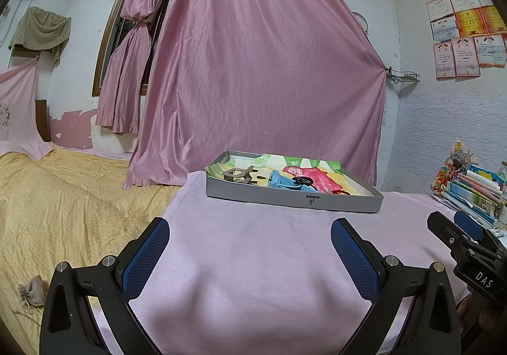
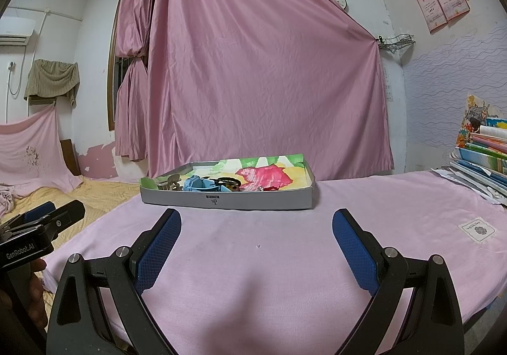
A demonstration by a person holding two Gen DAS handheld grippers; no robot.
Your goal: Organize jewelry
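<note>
Grey tray (image 1: pixel 294 198) sits mid-frame on the pink cloth (image 1: pixel 253 247), lined with painted paper. Inside, bunched toward its left: a tan claw clip (image 1: pixel 238 176), a blue clip (image 1: pixel 283 181), a dark piece (image 1: pixel 303 180), something small and red (image 1: pixel 340 193). All already in the tray but unsorted; arranging seemingly remains. Left gripper (image 1: pixel 250 255) and right gripper (image 2: pixel 257 247) hover low in frame, jaws spread wide, holding nothing.

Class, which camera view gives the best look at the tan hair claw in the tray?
The left wrist view: the tan hair claw stands clear at the tray's left end. In the right wrist view it sits low behind the rim, partly hidden.
</note>
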